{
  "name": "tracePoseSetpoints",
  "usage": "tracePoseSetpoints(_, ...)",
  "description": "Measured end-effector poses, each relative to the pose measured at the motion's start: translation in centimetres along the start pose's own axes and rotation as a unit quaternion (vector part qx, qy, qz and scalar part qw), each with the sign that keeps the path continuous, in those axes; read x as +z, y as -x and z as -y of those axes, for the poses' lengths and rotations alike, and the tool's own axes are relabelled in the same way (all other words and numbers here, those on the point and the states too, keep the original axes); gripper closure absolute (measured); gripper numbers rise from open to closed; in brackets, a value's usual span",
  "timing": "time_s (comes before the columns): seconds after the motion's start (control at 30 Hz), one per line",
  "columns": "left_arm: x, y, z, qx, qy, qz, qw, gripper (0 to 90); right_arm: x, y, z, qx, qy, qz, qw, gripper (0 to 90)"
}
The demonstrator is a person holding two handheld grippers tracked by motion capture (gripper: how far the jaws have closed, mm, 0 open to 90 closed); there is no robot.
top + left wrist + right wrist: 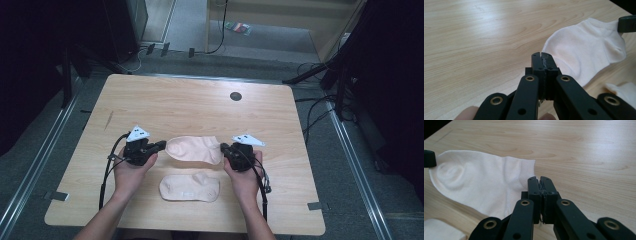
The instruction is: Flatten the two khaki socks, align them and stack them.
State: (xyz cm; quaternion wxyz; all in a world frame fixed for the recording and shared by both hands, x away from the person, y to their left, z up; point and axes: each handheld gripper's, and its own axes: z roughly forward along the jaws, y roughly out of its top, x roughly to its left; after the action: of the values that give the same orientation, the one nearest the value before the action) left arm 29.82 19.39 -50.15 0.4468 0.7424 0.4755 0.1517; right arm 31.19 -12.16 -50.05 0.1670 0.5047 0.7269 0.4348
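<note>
pale pink cotton ankle sock [194,148] laid flat mid light wooden counter [200,102], long axis left-right | left claw [161,145] pressed closed at toe end | right claw [223,148] pressed closed at cuff end | second matching sock [190,187] laid nearer the person

A light wooden table [200,105] with rounded corners stands on grey carpet [325,165] — a dark round grommet [235,96] sits toward its one o'clock. Metal rails [30,175] flank it at three and nine o'clock; black cables [315,107] trail — pale wooden furniture [280,15] stands at twelve.
</note>
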Motion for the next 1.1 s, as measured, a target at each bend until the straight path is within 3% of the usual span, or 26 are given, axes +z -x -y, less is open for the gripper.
tracePoseSetpoints(0.23, -2.3, 1.0, 1.0, -0.003, 0.005, 0.016, 0.9999, 90.0, -1.7, -0.9, 0.0, -0.007, 0.004, -0.014, 0.9999, 88.7)
tracePoseSetpoints(0.53, -5.6, 2.5, 4.5, -0.009, -0.008, 0.04, 0.9991, 90.0, -4.7, -2.6, 2.3, -0.014, -0.011, -0.039, 0.9991, 88.7)
tracePoseSetpoints(0.73, -6.1, 2.7, 6.5, -0.017, -0.027, 0.051, 0.9982, 90.0, -5.6, -3.5, 4.1, -0.021, -0.023, -0.045, 0.9985, 88.6)
tracePoseSetpoints(0.87, -6.0, 2.7, 7.0, -0.01, -0.037, 0.048, 0.9981, 90.0, -5.6, -3.7, 4.8, -0.026, -0.025, -0.05, 0.9981, 88.6)
tracePoseSetpoints(1.1, -5.9, 2.1, 7.8, -0.017, -0.045, 0.046, 0.9978, 90.0, -4.9, -3.8, 6.4, -0.022, -0.031, -0.059, 0.9975, 88.6)
